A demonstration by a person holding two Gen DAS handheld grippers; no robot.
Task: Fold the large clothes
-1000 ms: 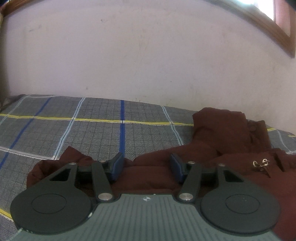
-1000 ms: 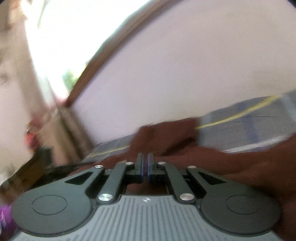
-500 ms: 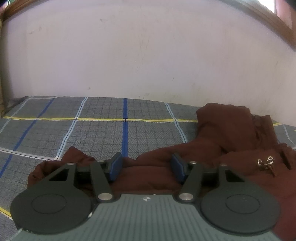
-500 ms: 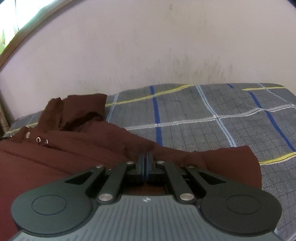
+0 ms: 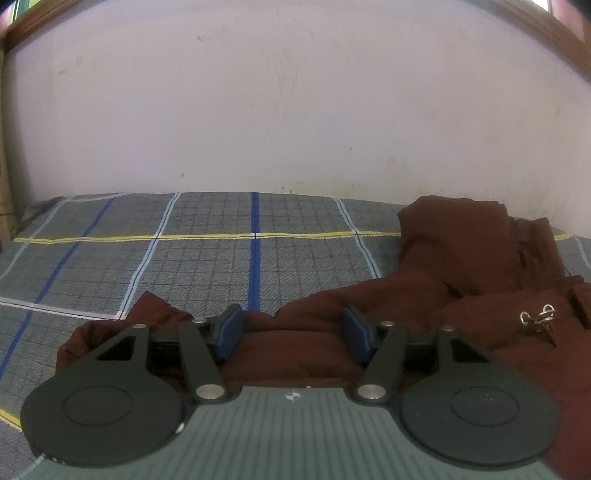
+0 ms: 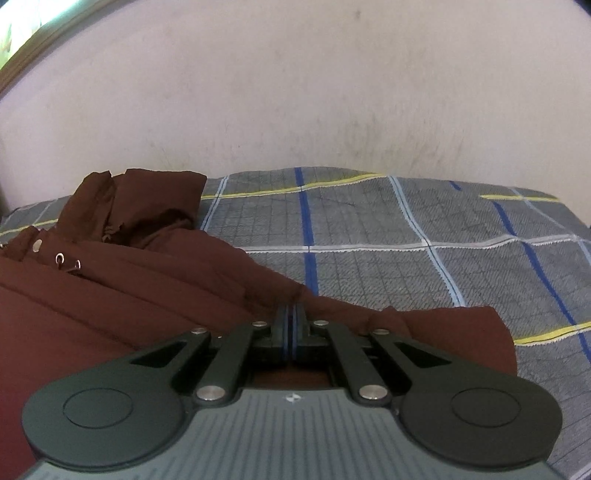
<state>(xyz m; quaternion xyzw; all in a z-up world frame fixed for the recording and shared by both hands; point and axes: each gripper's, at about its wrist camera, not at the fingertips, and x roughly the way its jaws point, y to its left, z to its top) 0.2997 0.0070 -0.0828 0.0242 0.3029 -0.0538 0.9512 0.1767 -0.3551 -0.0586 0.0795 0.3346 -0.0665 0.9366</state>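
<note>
A large maroon padded jacket [image 5: 461, 280] lies spread on the bed. Its hood is bunched toward the wall and metal snaps show near the collar. My left gripper [image 5: 291, 330] is open, its blue pads on either side of a fold of one sleeve. In the right wrist view the jacket [image 6: 122, 280] fills the left side and its other sleeve runs out to the right. My right gripper [image 6: 290, 325] is shut, the pads pressed together over the sleeve cloth; whether they pinch the cloth is hidden.
The bed has a grey checked sheet [image 5: 207, 258] with blue, white and yellow stripes; it also shows in the right wrist view [image 6: 424, 251]. A pale wall [image 5: 295, 110] stands right behind the bed. A wooden window frame [image 5: 546, 22] is at the upper right.
The right wrist view has swung from a blurred look at the window side to a steady look along the sleeve. The left gripper has stayed open over its sleeve, edging slightly forward.
</note>
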